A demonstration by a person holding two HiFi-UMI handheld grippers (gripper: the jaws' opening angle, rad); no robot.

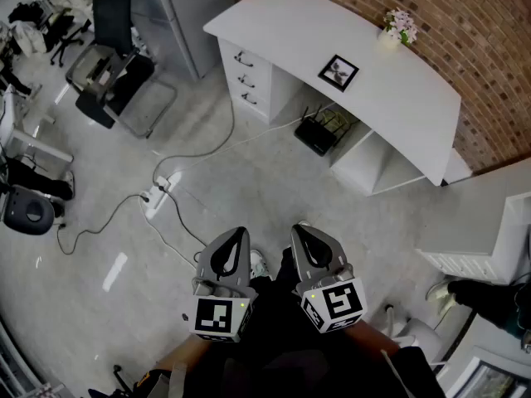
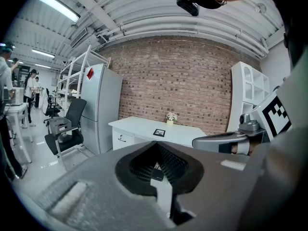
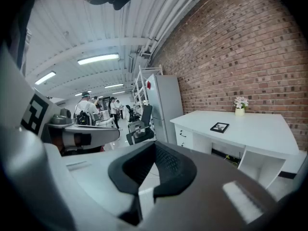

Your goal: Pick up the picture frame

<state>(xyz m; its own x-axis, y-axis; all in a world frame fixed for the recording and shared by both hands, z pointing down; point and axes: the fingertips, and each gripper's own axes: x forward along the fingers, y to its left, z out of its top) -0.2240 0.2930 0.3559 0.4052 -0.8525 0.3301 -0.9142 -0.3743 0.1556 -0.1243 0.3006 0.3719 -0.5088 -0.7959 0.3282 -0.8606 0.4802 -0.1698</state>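
Note:
A small black picture frame (image 1: 338, 72) lies flat on the white desk (image 1: 282, 23) against the brick wall, far ahead of both grippers. It also shows small in the left gripper view as the frame (image 2: 159, 133) and in the right gripper view as the frame (image 3: 219, 127). My left gripper (image 1: 238, 232) and right gripper (image 1: 299, 229) are held side by side over the floor, close to the body, both shut with nothing between the jaws. Each one points toward the desk.
A small pot of flowers (image 1: 398, 26) stands at the desk's back edge. A drawer unit (image 1: 249, 77) and a black device (image 1: 319, 131) sit under the desk. A power strip with cables (image 1: 158, 196) lies on the floor. Office chairs (image 1: 112, 52) stand at left, white shelving (image 1: 481, 239) at right.

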